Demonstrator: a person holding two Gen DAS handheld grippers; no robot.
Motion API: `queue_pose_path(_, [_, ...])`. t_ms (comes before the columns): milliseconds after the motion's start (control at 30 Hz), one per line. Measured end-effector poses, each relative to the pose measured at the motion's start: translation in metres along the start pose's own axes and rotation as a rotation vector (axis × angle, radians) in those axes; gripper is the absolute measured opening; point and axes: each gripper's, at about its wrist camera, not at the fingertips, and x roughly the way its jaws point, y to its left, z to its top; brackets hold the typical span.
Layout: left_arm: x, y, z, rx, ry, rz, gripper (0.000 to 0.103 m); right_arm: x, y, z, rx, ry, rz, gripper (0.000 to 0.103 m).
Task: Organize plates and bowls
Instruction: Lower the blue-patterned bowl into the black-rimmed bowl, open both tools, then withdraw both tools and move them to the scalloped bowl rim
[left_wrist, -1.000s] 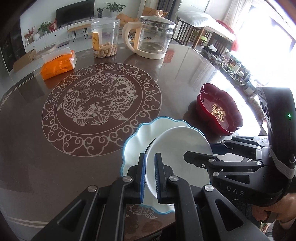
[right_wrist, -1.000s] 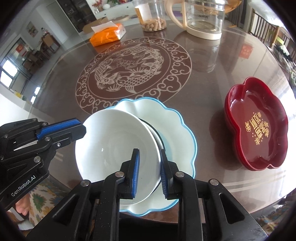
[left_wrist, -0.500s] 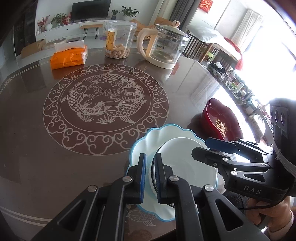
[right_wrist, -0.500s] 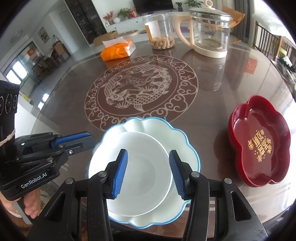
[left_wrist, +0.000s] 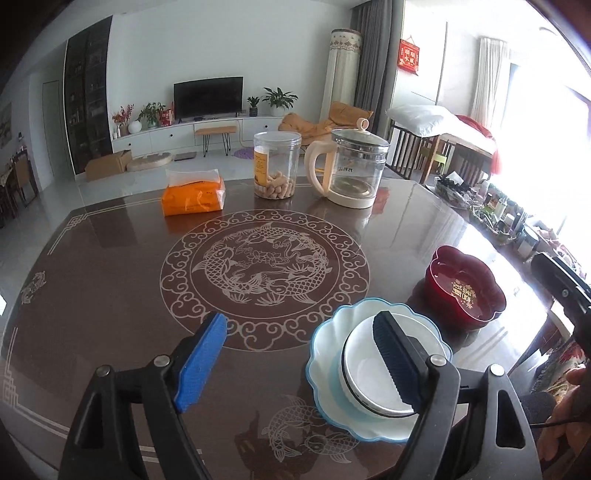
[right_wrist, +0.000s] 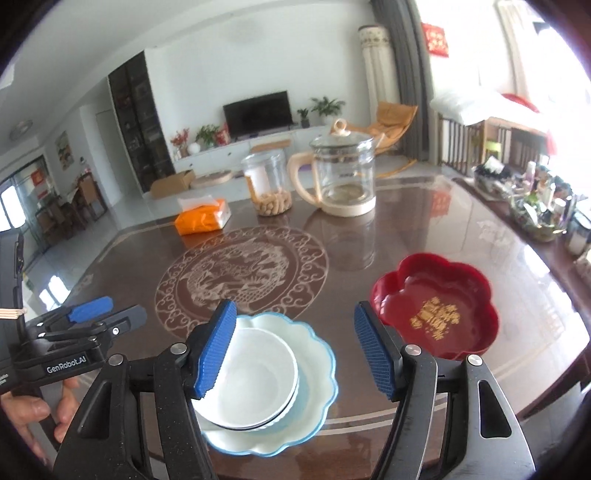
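Note:
A white bowl (left_wrist: 360, 369) (right_wrist: 255, 373) sits inside a scalloped, blue-rimmed plate (left_wrist: 325, 350) (right_wrist: 314, 354) near the table's front edge. To its right stands a red flower-shaped dish (left_wrist: 461, 291) (right_wrist: 432, 306) with gold lettering. My left gripper (left_wrist: 295, 354) hangs above and left of the bowl, its jaws opening with nothing between them; it also shows at the left in the right wrist view (right_wrist: 118, 312). My right gripper (right_wrist: 295, 347) hovers over the plate, its jaws opening wide and not touching the bowl.
On the far side of the brown round table (left_wrist: 110, 295) stand an orange tissue pack (left_wrist: 192, 195), a clear snack jar (left_wrist: 277, 166) and a glass kettle (left_wrist: 351, 170). A hand (right_wrist: 33, 413) holds the left gripper. The table edge runs just below the plate.
Both grippers went from shut on the white bowl's rim to open. The bowl settled into the blue-rimmed plate. Both grippers rose, drew back and tilted up toward the room.

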Motion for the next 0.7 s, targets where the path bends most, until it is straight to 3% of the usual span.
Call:
queue_pose_path(100, [-0.011,-0.002,-0.002,0.008,-0.049,0.01,0.083,-0.036,0.002,-0.005,-0.018,-0.186,-0.113,0.084])
queue_pose_path(133, [-0.015,-0.002,-0.003,0.009,-0.07,0.016,0.086,-0.038,0.003,-0.007,-0.026,-0.199,-0.116,0.084])
queue_pose_path(233, [-0.027,-0.005,-0.007,0.015,-0.137,0.043,0.09,-0.025,-0.001,-0.016,-0.032,-0.109,-0.087,0.085])
queue_pose_path(367, [-0.033,-0.004,-0.01,0.023,-0.188,0.085,0.097,-0.04,-0.005,-0.042,0.004,-0.185,-0.131,0.085])
queue_pose_path(500, [-0.031,-0.003,-0.013,0.013,-0.198,0.085,0.098,-0.04,-0.003,-0.053,-0.016,-0.167,-0.132,0.084])
queue_pose_path(700, [-0.022,-0.005,-0.02,0.024,-0.18,0.08,0.1,-0.063,-0.001,-0.065,-0.007,-0.317,-0.193,0.085])
